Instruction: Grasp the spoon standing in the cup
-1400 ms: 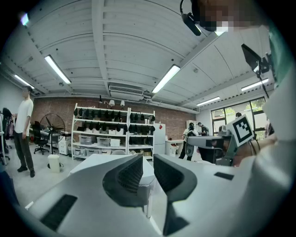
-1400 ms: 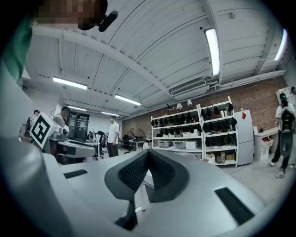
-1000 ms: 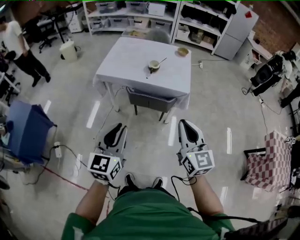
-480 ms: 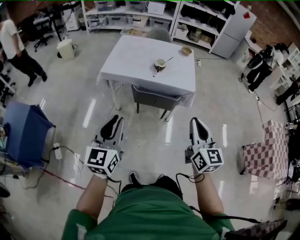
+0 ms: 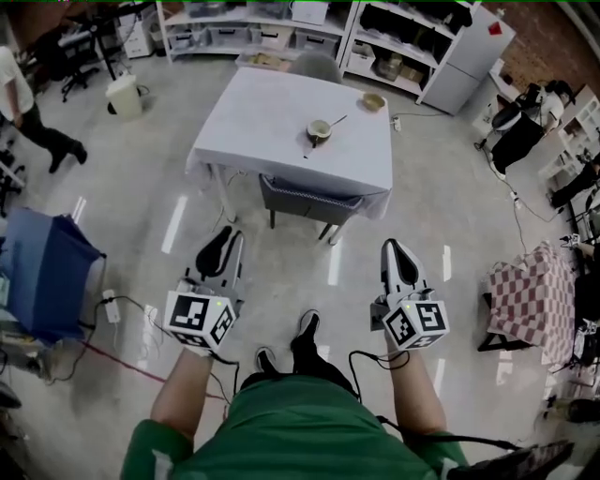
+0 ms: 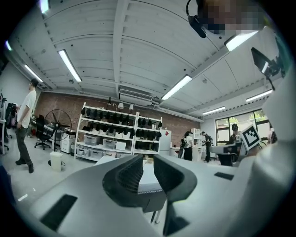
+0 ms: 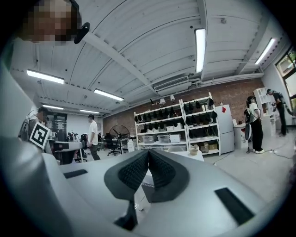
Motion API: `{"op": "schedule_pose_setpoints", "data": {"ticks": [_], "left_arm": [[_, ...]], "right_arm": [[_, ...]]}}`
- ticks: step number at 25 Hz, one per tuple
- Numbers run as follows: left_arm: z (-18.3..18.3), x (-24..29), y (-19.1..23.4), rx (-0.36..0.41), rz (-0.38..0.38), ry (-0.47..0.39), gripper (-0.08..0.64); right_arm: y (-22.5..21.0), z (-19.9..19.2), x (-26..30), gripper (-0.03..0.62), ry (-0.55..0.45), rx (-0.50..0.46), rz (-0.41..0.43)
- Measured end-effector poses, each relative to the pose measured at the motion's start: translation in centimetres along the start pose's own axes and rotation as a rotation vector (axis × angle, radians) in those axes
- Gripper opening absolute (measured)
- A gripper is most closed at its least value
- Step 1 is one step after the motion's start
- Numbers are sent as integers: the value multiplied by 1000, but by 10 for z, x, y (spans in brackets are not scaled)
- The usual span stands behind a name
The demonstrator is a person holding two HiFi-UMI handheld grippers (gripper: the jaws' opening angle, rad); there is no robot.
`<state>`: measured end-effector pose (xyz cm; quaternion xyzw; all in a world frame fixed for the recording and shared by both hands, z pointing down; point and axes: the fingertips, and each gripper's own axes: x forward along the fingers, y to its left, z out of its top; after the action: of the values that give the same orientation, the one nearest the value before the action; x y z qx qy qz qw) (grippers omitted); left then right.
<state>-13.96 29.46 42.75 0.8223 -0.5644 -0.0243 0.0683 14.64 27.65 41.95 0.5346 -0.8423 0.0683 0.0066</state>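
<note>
Far ahead in the head view, a small pale cup (image 5: 321, 130) stands on the white-clothed table (image 5: 262, 112). The spoon (image 5: 336, 121) leans in it, handle toward the upper right. A thin stick (image 5: 307, 148) lies just in front of the cup. Both grippers hang over the floor, well short of the table. My left gripper (image 5: 226, 236) (image 6: 148, 162) shows a narrow gap between its pads and holds nothing. The pads of my right gripper (image 5: 394, 247) (image 7: 148, 152) meet, with nothing between them.
A grey chair (image 5: 307, 199) is tucked under the table's near side. Shelving (image 5: 281, 19) lines the back wall, and a tan bowl (image 5: 374, 101) sits beyond the table's right corner. A blue cart (image 5: 47, 267) stands left, a checked chair (image 5: 530, 291) right. Cables (image 5: 131, 309) lie on the floor.
The view has shifted and one foot now steps forward between the grippers. Both grippers sit slightly higher in the frame. The person at the far left has walked further away.
</note>
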Motion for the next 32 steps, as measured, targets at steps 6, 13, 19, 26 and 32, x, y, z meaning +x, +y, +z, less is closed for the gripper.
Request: {"op": "schedule_pose_setpoints", "data": {"ticks": [6,13,19,26,32], "left_arm": [[16,68,4,43,44,10,83],[15,132,14,55,109,15,83],[13,160,19,65,155,17,83],[27,188,23,69,206,31,83],[19,229,51,51,195,41,83]], "right_arm": [[-45,6,66,23,-16,53,58],[-93,1,135,23,-24,84,121],[-121,-3,174,23,-19,124,163],[-145,5,212,23,-8,170,200],[-158,-7,251,23,17,183,191]]}}
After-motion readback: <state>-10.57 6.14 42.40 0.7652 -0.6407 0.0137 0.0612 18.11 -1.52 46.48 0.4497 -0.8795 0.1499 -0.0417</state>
